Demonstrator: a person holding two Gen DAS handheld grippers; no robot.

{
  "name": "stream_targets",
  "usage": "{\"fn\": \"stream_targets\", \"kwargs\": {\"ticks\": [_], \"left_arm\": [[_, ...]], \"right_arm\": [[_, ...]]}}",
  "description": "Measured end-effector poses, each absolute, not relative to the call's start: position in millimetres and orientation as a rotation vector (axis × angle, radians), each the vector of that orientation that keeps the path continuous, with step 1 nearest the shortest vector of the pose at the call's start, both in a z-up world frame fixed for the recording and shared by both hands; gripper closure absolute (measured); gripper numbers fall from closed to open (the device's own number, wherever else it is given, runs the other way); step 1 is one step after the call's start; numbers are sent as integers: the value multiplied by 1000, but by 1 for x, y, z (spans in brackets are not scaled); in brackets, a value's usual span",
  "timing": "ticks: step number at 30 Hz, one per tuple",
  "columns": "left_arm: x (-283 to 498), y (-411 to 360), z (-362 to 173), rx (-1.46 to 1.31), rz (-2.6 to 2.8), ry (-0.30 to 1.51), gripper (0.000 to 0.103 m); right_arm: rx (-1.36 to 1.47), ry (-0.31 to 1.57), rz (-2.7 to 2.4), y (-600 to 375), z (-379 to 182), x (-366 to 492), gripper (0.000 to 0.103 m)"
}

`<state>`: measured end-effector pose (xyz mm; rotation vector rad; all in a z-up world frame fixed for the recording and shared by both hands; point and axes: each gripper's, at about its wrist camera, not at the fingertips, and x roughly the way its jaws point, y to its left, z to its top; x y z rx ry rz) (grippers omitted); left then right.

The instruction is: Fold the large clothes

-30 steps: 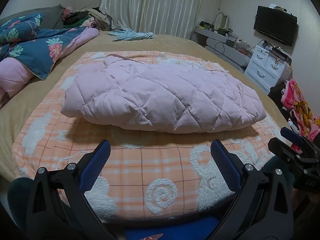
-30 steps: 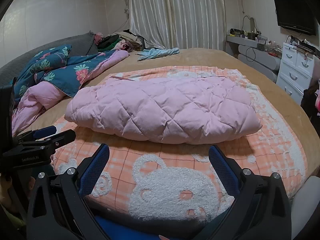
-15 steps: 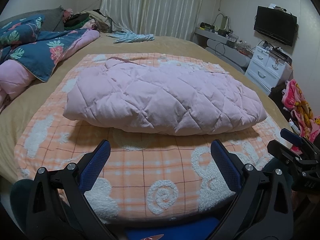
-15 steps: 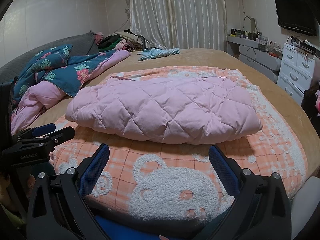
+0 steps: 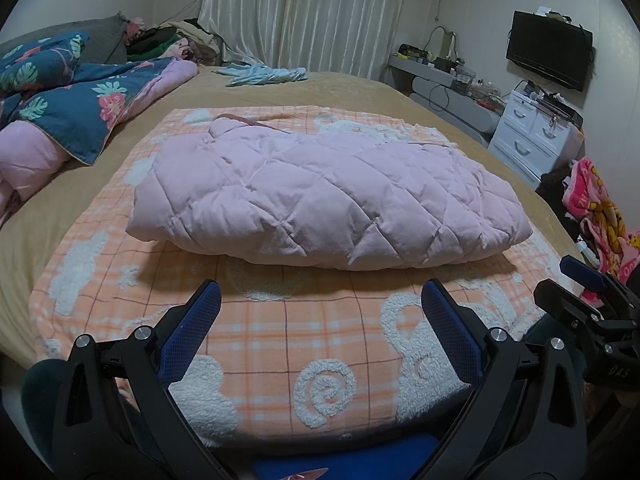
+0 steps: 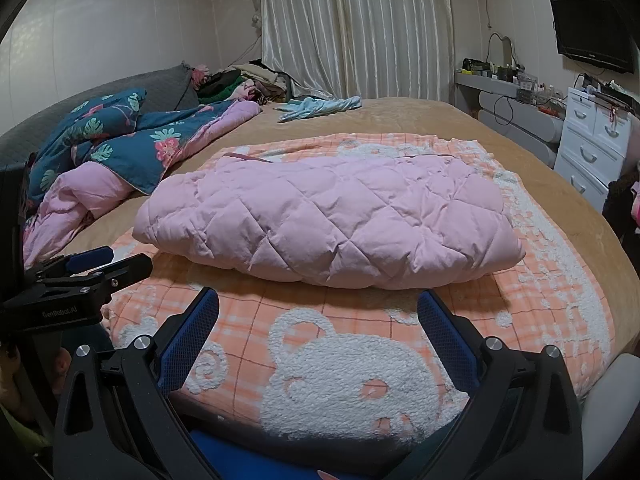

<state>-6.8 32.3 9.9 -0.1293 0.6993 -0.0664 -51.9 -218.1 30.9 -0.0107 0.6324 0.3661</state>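
One pink quilted jacket [image 5: 324,196] lies folded into a thick bundle on the orange checked blanket [image 5: 280,344], which is spread over the tan bed [image 5: 360,88]. Its long axis runs left to right, parallel to the blanket's near edge; a darker pink trim shows at its far left corner, and the fold's rounded edge faces the cameras. It sits mid-blanket, set back from the near edge.

Both claws hang over that near edge, apart from the jacket. The left gripper [image 5: 320,304] stands wide with nothing between its blue pads; the right gripper [image 6: 318,312] is equally wide and empty.

A floral quilt [image 6: 132,140] is heaped along the bed's left side, a light blue garment [image 6: 320,106] lies near the far edge, and a white drawer chest [image 6: 592,140] stands beyond the right side.
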Motion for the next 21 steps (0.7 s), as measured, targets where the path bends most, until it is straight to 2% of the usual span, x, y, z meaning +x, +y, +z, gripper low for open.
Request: {"fn": "stream_targets", "kwargs": {"ticks": [21], "left_arm": [[-8, 33, 15, -125, -81, 693, 9]], "right_arm": [[-16, 630, 370, -218, 32, -53, 4]]}}
